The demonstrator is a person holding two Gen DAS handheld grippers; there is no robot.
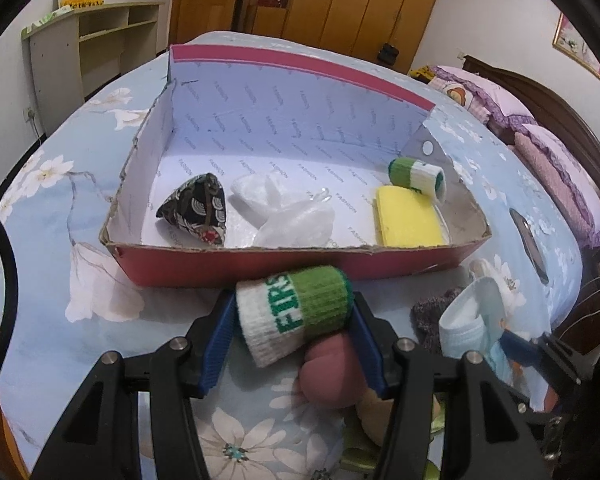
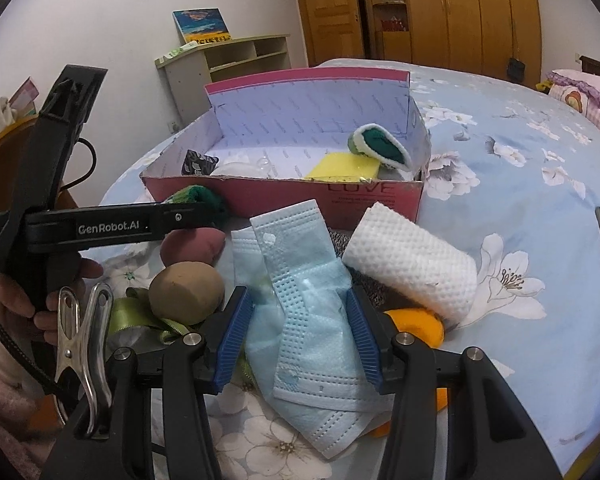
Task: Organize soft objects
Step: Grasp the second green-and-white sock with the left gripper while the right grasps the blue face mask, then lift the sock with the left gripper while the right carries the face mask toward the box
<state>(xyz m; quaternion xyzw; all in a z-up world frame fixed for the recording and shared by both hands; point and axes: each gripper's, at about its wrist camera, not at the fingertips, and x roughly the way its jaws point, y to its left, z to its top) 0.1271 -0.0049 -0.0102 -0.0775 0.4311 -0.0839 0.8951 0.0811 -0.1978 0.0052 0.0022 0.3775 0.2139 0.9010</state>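
The left tongs (image 1: 296, 316) are clenched on a rolled green-and-white sock (image 1: 296, 312), its long axis running crosswise between the blue pads, just short of the red box (image 1: 228, 264) directly ahead (its twin already lies inside). The right tongs (image 2: 300, 332) flank a blue face mask (image 2: 300, 320) on the floral bed (image 2: 520, 160); whether they pinch it cannot be told. A wooden wardrobe stands behind.

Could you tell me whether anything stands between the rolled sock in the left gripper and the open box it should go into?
Only the box's near red wall stands between them. The rolled sock, held in the left gripper, sits just in front of that wall. Bare floor shows inside between the plastic bag and yellow sponge.
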